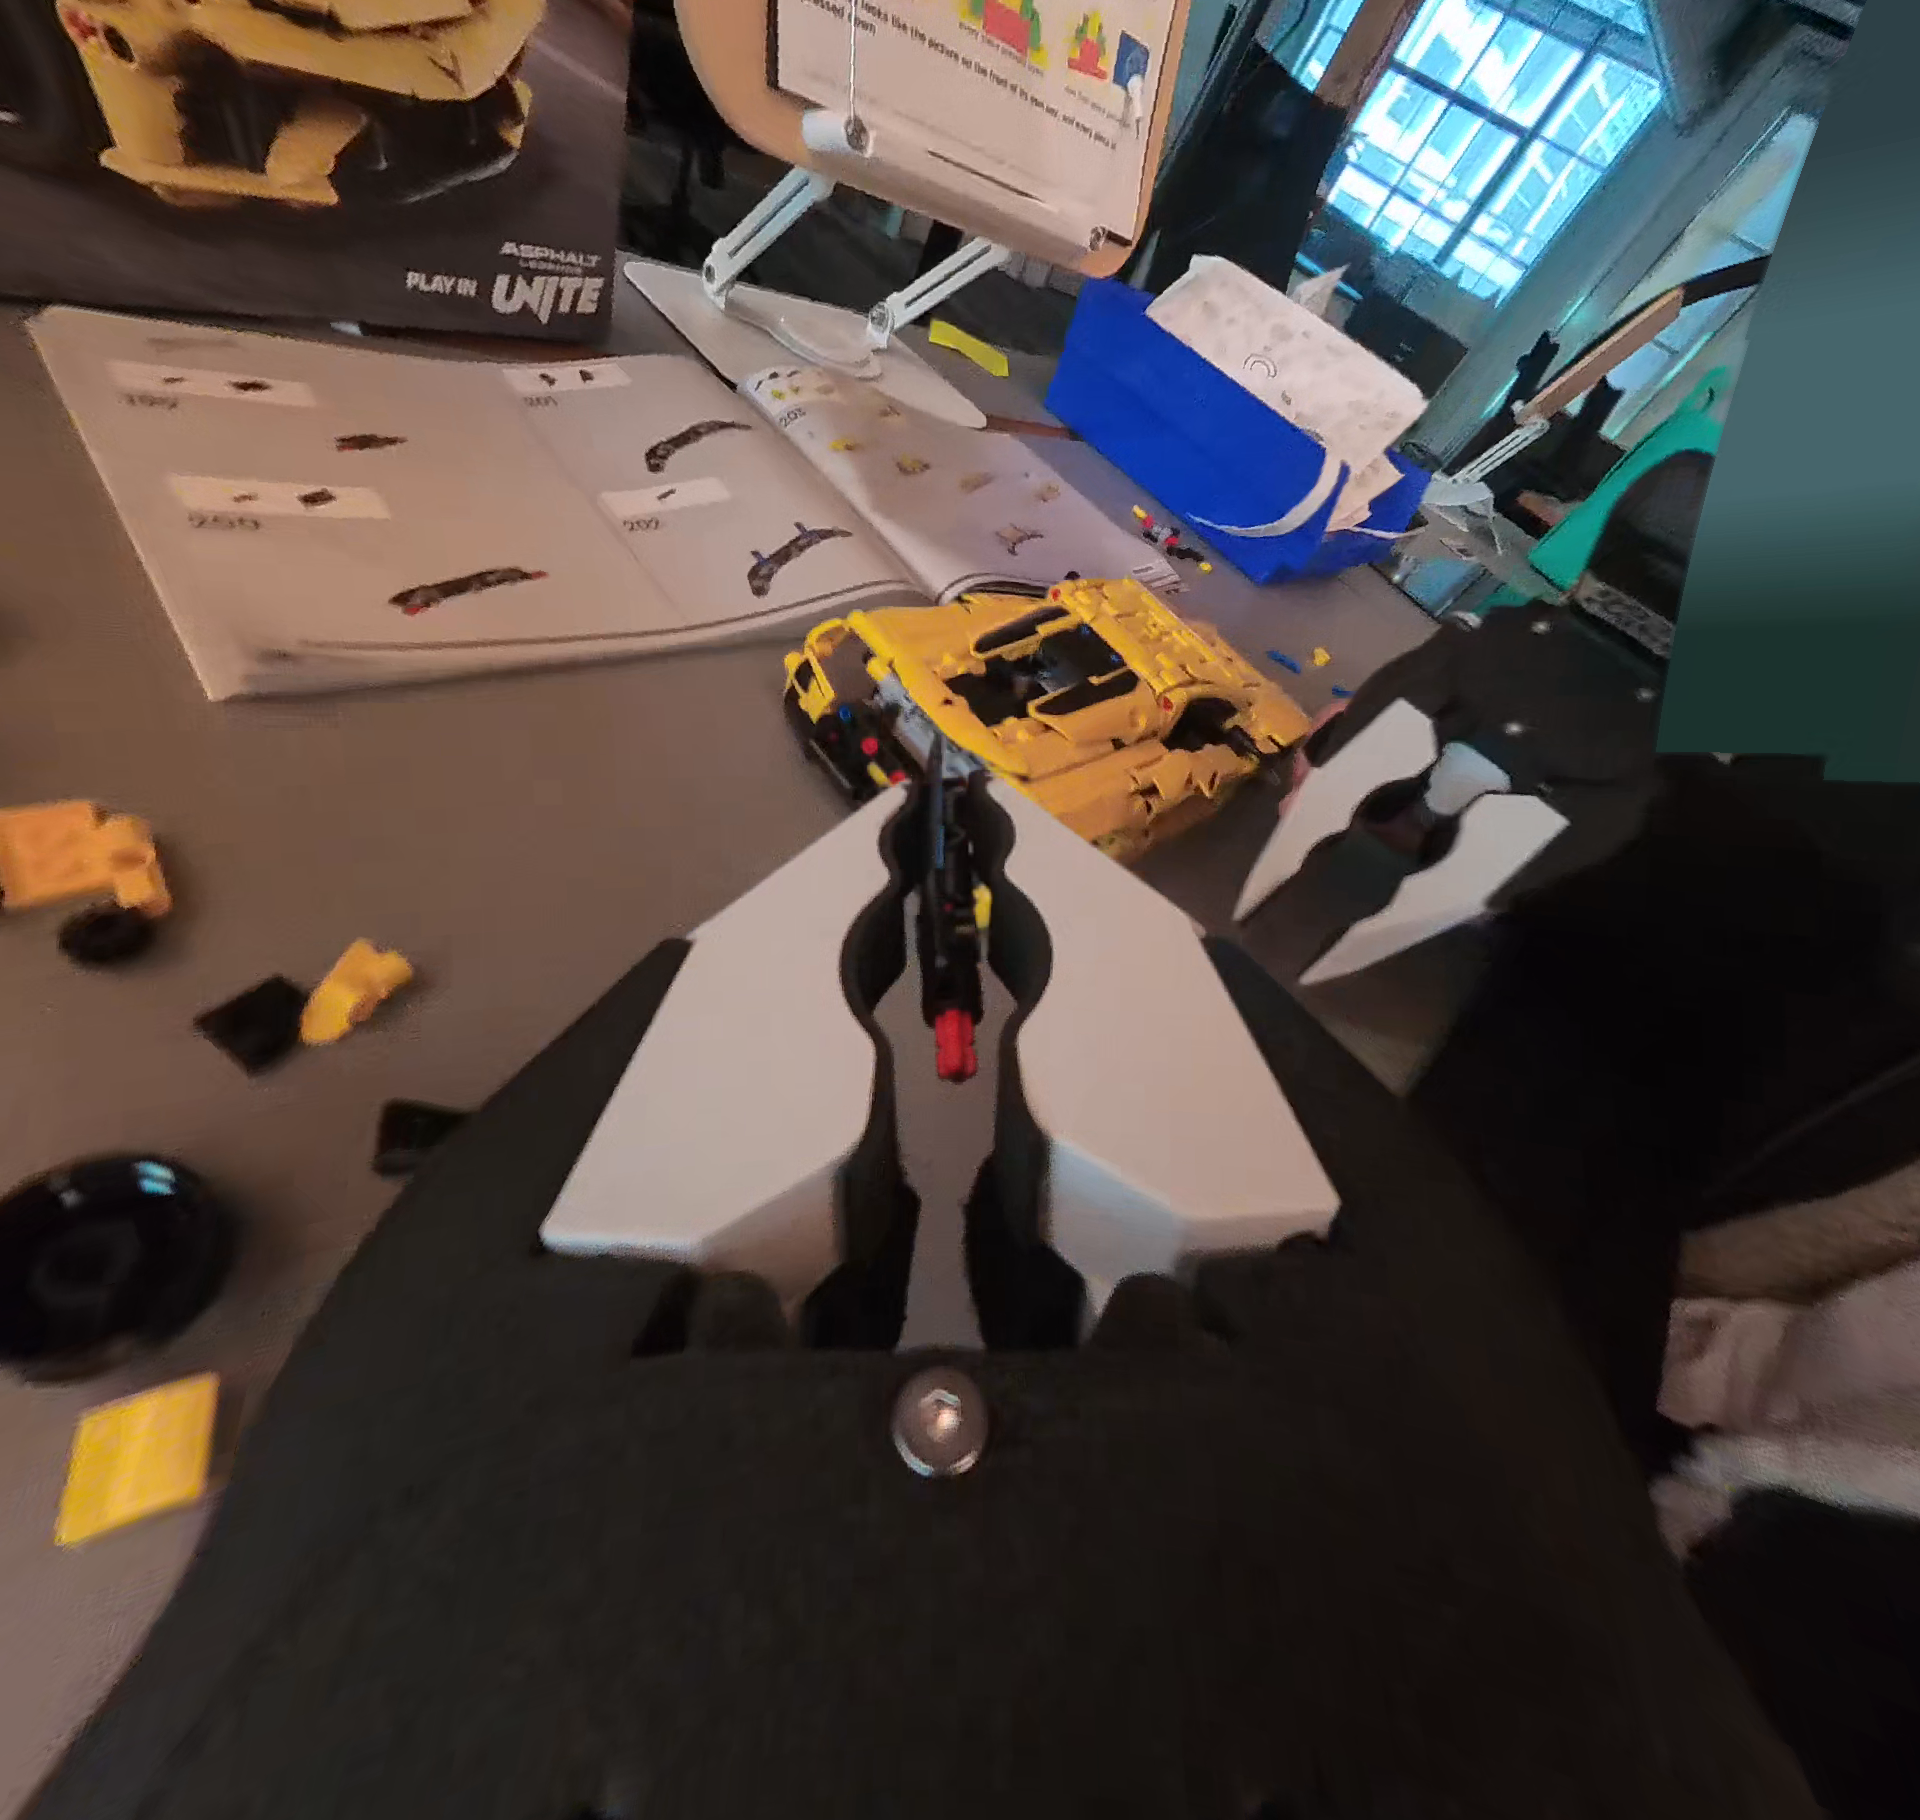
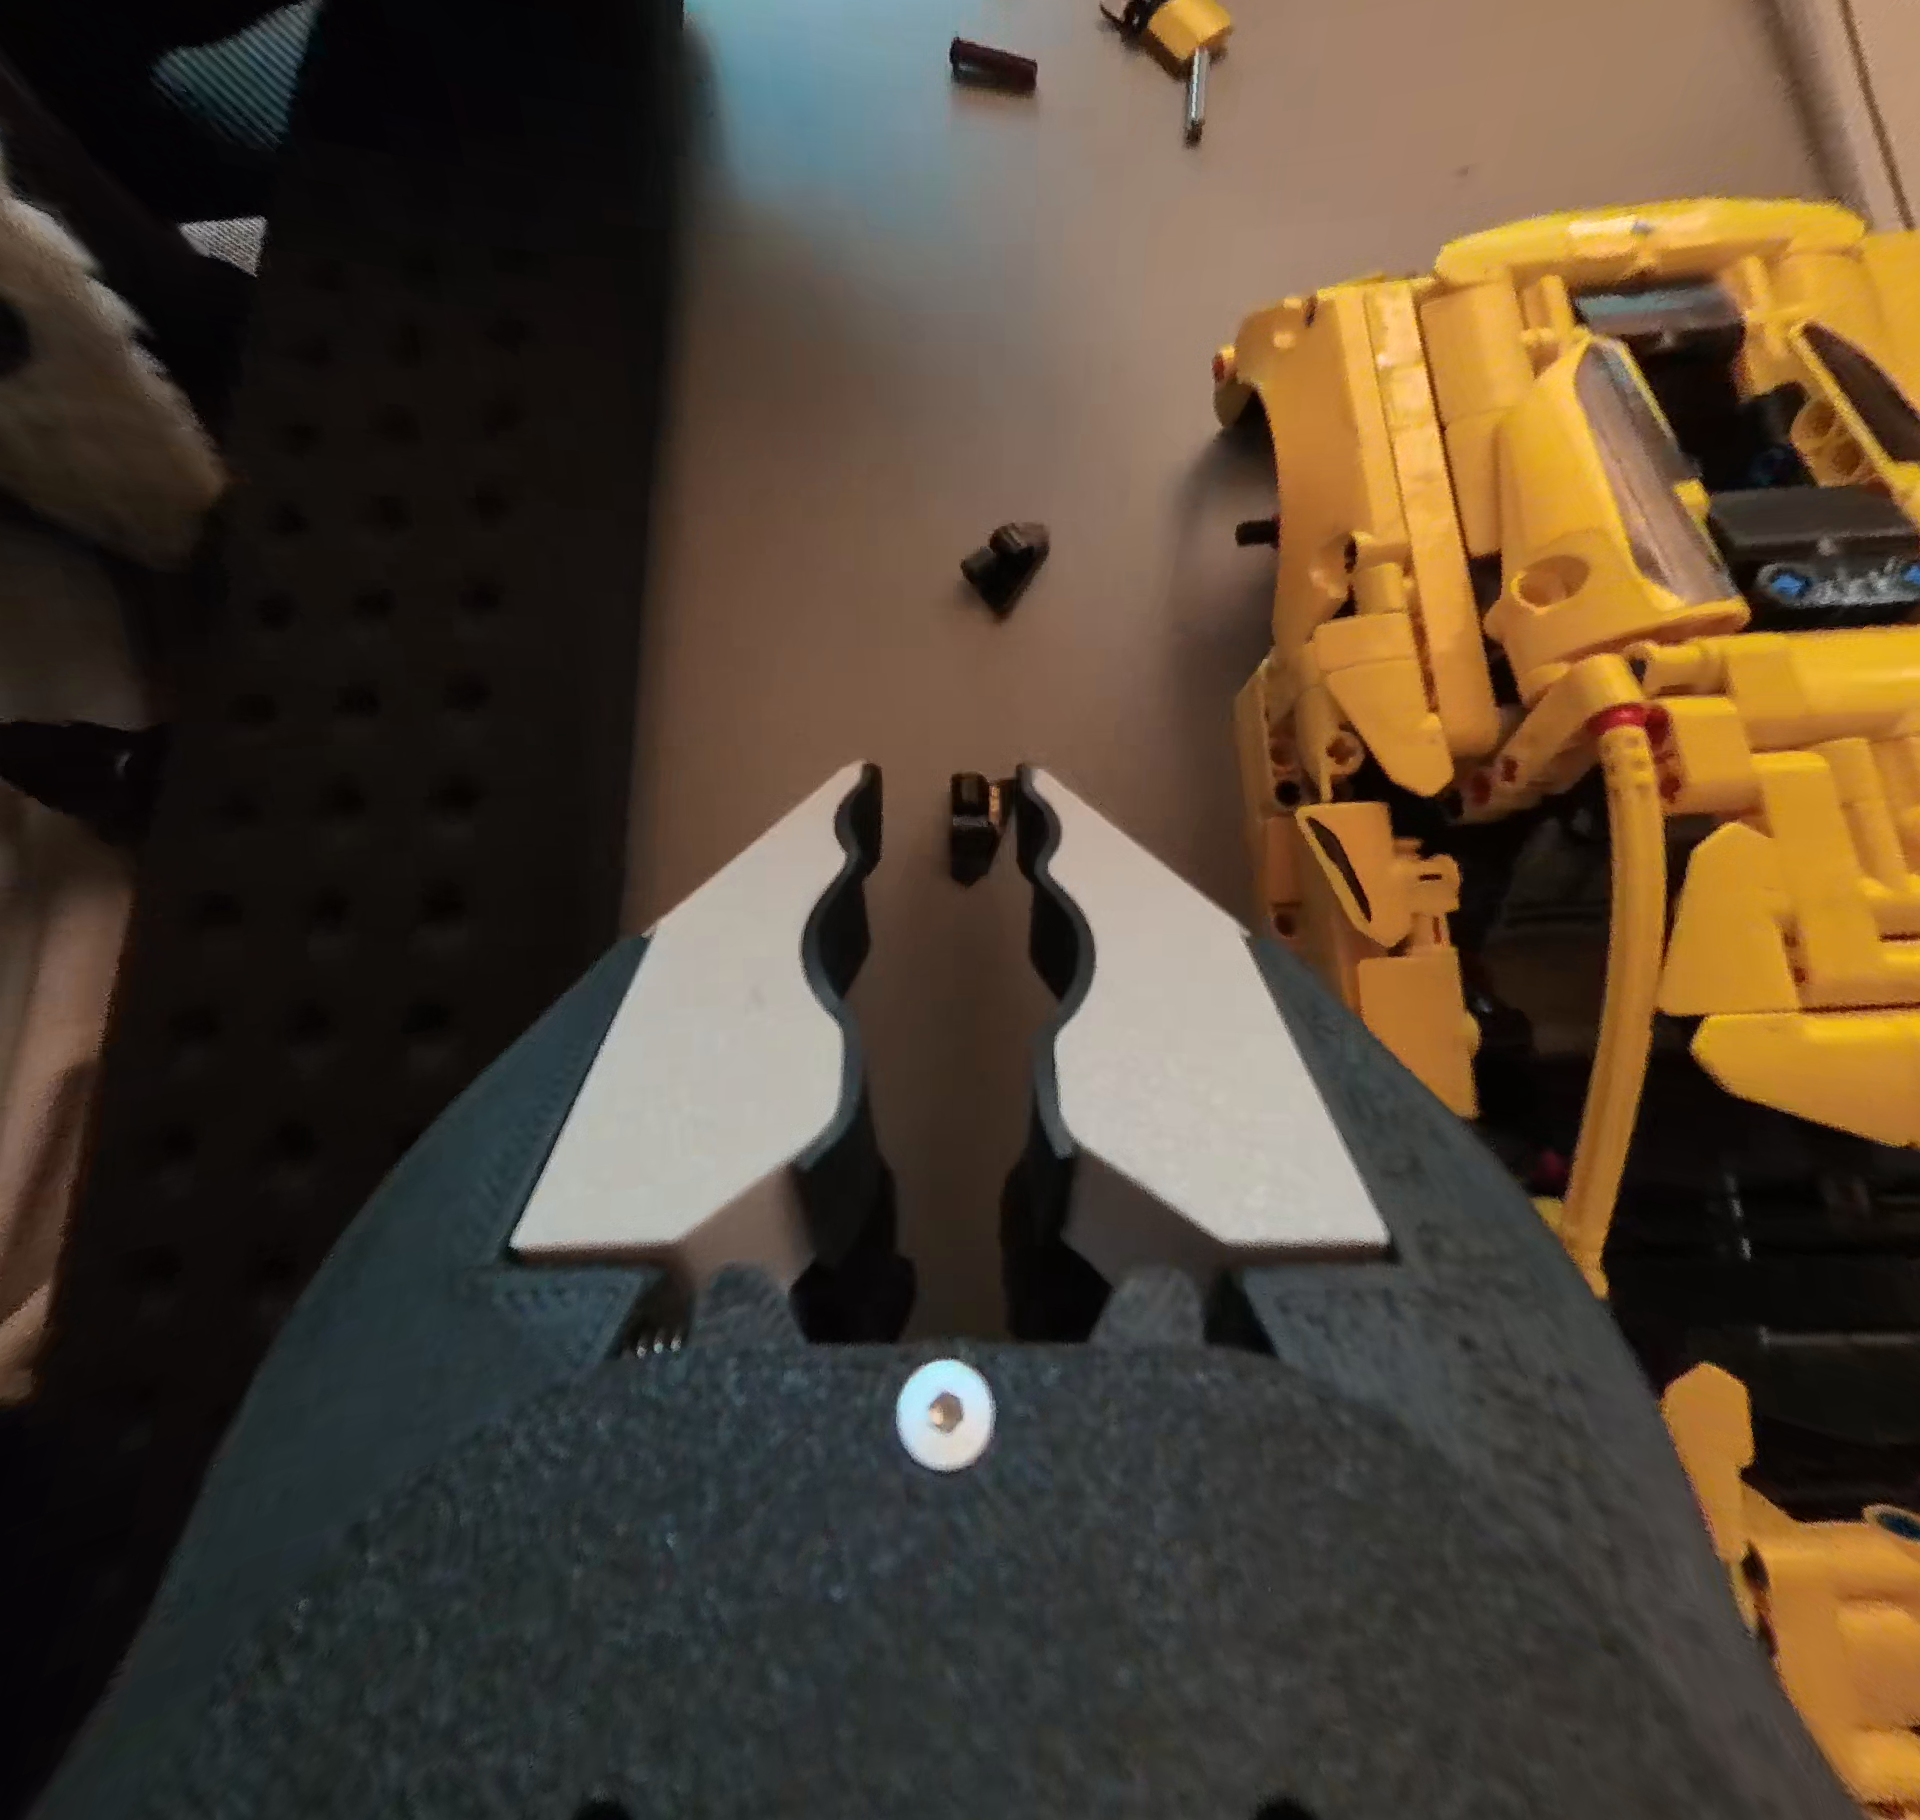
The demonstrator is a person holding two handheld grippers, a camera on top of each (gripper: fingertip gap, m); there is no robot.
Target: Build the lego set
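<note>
Black connector [image 2: 971, 828] sits between your parted right gripper [image 2: 948, 783]; left gripper [image 1: 948, 804] clamps the black strip [image 1: 951, 929], so close right and lift.

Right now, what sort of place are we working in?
Probably a workshop or lab bench, not a home. A tilted white stand holding a printed instruction sheet stands behind the half-built yellow brick car, a blue plastic parts bin sits nearby, and large industrial grid windows fill the background.
</note>
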